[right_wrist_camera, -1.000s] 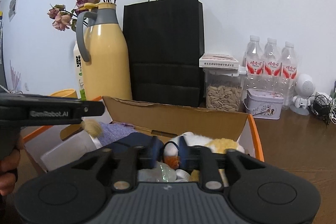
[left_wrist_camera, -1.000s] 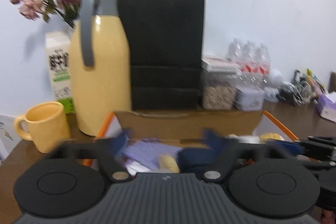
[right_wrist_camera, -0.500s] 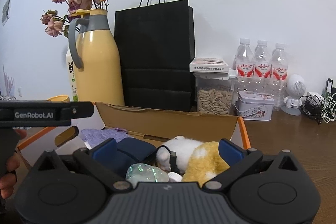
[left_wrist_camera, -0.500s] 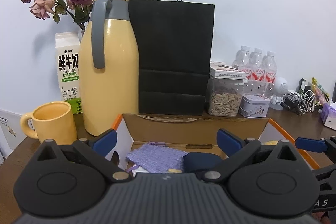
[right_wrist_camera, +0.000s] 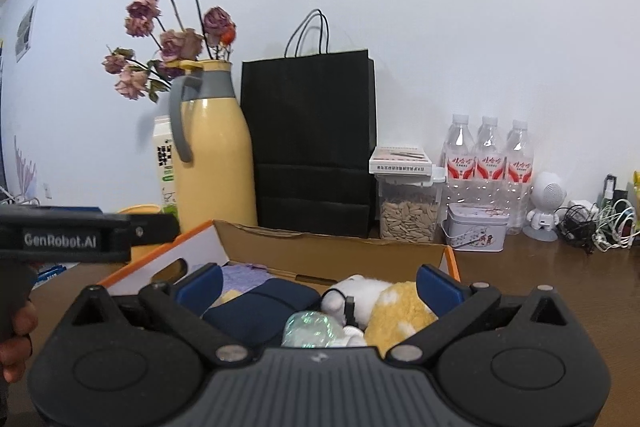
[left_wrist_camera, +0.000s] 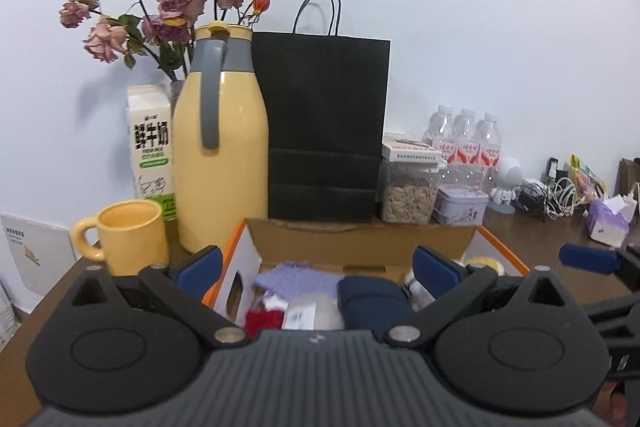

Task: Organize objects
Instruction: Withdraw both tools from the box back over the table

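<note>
Cardboard box (right_wrist_camera: 320,247) on the table, holding soft, light things: one plush toy (right_wrist_camera: 384,307), one navy pouch (right_wrist_camera: 256,311), one purple cloth (left_wrist_camera: 296,281), one crinkly packet (right_wrist_camera: 308,327). Probably easy to pinch mid-body. Left gripper (left_wrist_camera: 316,261) and right gripper (right_wrist_camera: 318,285) both spread wide, empty, hovering above.

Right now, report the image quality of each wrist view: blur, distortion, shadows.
Left wrist view: sharp, even indoor light; fisheye bends the black paper bag and dark corners vignette; the dried roses cast a soft shadow on the wall. Right wrist view: also sharp, stronger edge warping; the left gripper close in at the left edge looks slightly soft.
</note>
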`<action>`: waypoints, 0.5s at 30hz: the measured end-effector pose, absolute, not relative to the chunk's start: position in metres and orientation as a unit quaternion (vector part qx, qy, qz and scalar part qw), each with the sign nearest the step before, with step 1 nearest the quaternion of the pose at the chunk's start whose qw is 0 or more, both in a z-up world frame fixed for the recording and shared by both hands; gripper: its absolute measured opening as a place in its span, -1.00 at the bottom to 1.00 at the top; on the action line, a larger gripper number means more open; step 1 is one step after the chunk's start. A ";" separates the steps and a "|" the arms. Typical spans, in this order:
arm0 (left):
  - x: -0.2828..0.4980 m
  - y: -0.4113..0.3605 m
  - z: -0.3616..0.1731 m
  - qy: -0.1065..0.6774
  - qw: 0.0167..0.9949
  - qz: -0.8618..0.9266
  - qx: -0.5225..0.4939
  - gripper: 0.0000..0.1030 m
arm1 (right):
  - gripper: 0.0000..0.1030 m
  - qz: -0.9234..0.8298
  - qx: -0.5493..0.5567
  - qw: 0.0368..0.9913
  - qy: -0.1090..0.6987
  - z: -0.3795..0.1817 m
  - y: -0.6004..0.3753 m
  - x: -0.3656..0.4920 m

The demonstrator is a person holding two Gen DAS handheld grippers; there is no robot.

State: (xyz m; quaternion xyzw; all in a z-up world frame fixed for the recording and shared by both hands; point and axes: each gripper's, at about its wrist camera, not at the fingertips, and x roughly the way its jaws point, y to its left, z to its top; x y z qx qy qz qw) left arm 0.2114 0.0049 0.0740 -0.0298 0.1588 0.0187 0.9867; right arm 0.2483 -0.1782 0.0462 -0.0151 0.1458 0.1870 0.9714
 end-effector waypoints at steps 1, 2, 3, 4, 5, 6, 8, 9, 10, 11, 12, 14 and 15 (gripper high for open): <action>0.204 0.005 0.073 0.163 0.986 0.020 -0.030 1.00 | 1.00 0.185 -0.015 0.972 0.146 0.047 -0.179 0.241; 0.196 0.006 0.072 0.169 0.985 0.021 -0.030 1.00 | 1.00 0.184 -0.012 0.972 0.148 0.048 -0.179 0.232; 0.188 0.006 0.071 0.174 0.984 0.022 -0.031 1.00 | 1.00 0.184 -0.010 0.971 0.151 0.048 -0.180 0.226; 0.181 0.007 0.070 0.178 0.983 0.023 -0.031 1.00 | 1.00 0.184 -0.007 0.971 0.155 0.049 -0.182 0.219; 0.175 0.008 0.069 0.181 0.983 0.025 -0.031 1.00 | 1.00 0.183 -0.005 0.970 0.158 0.049 -0.183 0.211; 0.166 0.009 0.068 0.184 0.982 0.027 -0.029 1.00 | 1.00 0.182 -0.004 0.970 0.160 0.048 -0.184 0.204; 0.152 0.010 0.066 0.189 0.981 0.032 -0.026 1.00 | 1.00 0.180 -0.002 0.970 0.165 0.047 -0.187 0.190; 0.144 0.011 0.065 0.193 0.980 0.035 -0.024 1.00 | 1.00 0.180 -0.002 0.969 0.168 0.047 -0.188 0.184; 0.139 0.012 0.064 0.196 0.980 0.038 -0.023 1.00 | 1.00 0.180 -0.001 0.969 0.171 0.046 -0.189 0.179; 0.133 0.013 0.063 0.198 0.979 0.039 -0.022 1.00 | 1.00 0.180 -0.001 0.968 0.174 0.046 -0.190 0.173; 0.125 0.014 0.061 0.200 0.979 0.040 -0.022 1.00 | 1.00 0.181 0.000 0.967 0.177 0.045 -0.191 0.168; 0.115 0.014 0.058 0.204 0.978 0.043 -0.023 1.00 | 1.00 0.183 0.001 0.966 0.183 0.043 -0.192 0.159; 0.111 0.015 0.056 0.207 0.977 0.044 -0.024 1.00 | 1.00 0.183 0.001 0.965 0.186 0.043 -0.192 0.155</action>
